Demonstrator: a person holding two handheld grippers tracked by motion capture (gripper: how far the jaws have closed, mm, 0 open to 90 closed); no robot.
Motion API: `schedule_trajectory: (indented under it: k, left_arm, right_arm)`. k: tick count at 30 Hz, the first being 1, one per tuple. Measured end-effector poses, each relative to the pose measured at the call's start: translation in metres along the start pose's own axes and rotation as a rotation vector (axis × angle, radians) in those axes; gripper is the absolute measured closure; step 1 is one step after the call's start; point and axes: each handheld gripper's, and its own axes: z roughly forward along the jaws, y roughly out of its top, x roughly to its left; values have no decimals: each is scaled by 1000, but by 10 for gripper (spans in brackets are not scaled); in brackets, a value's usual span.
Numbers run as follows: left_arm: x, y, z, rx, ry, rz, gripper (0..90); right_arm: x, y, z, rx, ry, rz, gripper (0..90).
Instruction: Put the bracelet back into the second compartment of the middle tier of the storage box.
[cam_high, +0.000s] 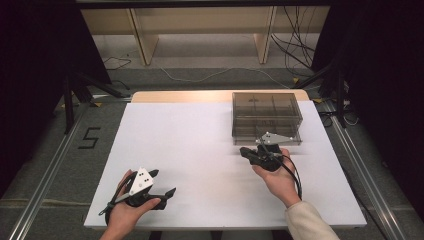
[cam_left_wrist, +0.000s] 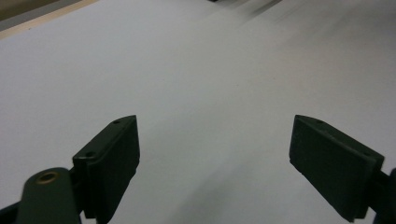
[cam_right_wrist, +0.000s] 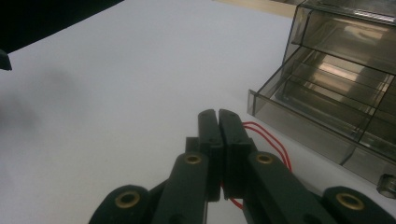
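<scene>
A smoky clear drawer box (cam_high: 266, 116) stands at the table's back right. In the right gripper view its lower drawer (cam_right_wrist: 322, 116) is pulled out a little, showing divided compartments, with a small knob (cam_right_wrist: 386, 184) at the frame's right edge. My right gripper (cam_high: 244, 150) lies just in front of the box, pointing left. Its jaws (cam_right_wrist: 218, 115) are pressed together, and thin red strands (cam_right_wrist: 273, 142) come out from between them. My left gripper (cam_high: 165, 181) is held near the front left of the table, open wide (cam_left_wrist: 215, 133) over bare white surface with nothing between its jaws.
The white table top (cam_high: 200, 140) has a wooden strip along its far edge. Metal rails run along the floor on both sides, with black stands and cables behind the table. A wooden shelf frame (cam_high: 200, 30) stands at the back.
</scene>
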Motion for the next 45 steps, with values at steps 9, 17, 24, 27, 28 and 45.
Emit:
schedule_trajectory:
  k: [9, 17, 24, 27, 28, 45]
  left_arm:
    - [0, 0, 0, 0, -1, -1, 161]
    - [0, 0, 0, -1, 1, 3, 161]
    - [0, 0, 0, 0, -1, 1, 161]
    - [0, 0, -1, 0, 1, 4, 161]
    - [0, 0, -1, -1, 2, 5, 161]
    - [1, 0, -1, -1, 0, 4, 161]
  right_arm:
    - [-4, 0, -2, -8, -8, 8, 892]
    - [-6, 1, -4, -14, -14, 15, 892]
    - [-9, 2, -8, -23, -23, 21, 892]
    - [-10, 2, -9, -23, -26, 24, 892]
    - [-10, 2, -9, -23, -26, 24, 892]
    - [-18, 4, -16, -40, -44, 43, 892]
